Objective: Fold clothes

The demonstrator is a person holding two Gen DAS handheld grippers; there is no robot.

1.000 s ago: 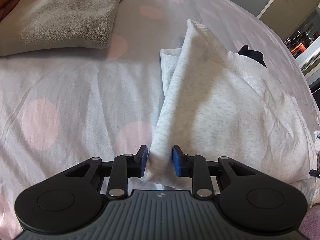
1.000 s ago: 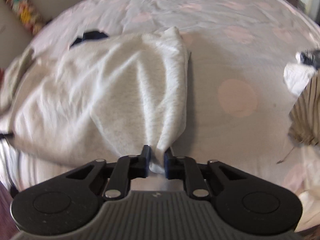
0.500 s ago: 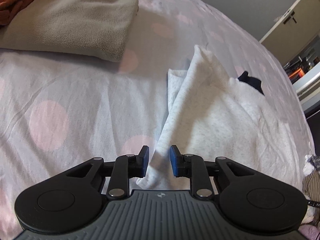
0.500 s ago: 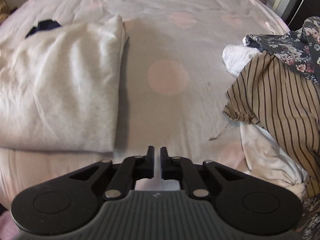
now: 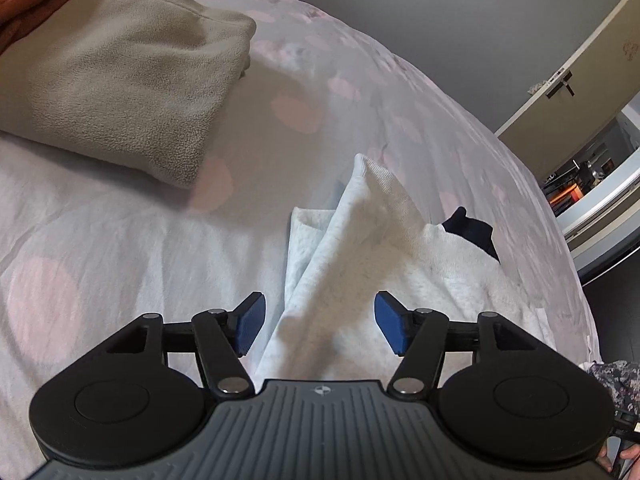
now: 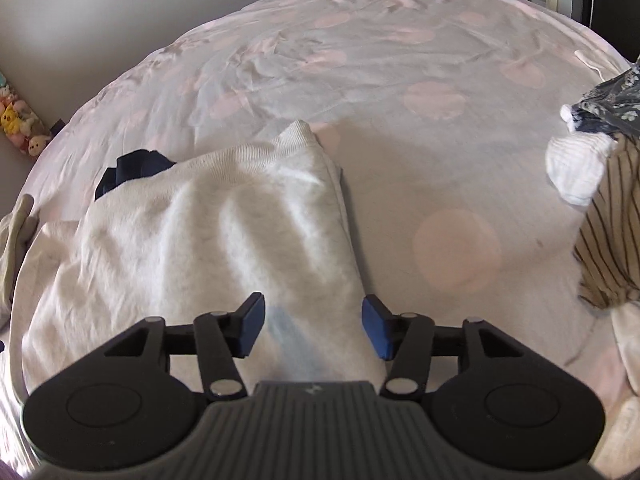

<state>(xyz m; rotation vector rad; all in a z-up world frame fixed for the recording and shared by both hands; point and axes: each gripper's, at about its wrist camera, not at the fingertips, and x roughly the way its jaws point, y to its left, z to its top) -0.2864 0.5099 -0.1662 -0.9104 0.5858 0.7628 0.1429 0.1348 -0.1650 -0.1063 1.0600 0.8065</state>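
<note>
My left gripper [image 5: 318,326] is spread wide, its blue pads on either side of the light grey sweatshirt [image 5: 360,264], gripping nothing. The sweatshirt lies across the middle and lower right of that frame on the pink-dotted bedsheet [image 5: 120,240], with a folded beige fleece [image 5: 120,72] in the upper left. My right gripper [image 6: 312,328] is likewise released, hovering over the sweatshirt's near edge at lower centre. A striped garment [image 6: 608,240] sits at the right edge of that frame.
</note>
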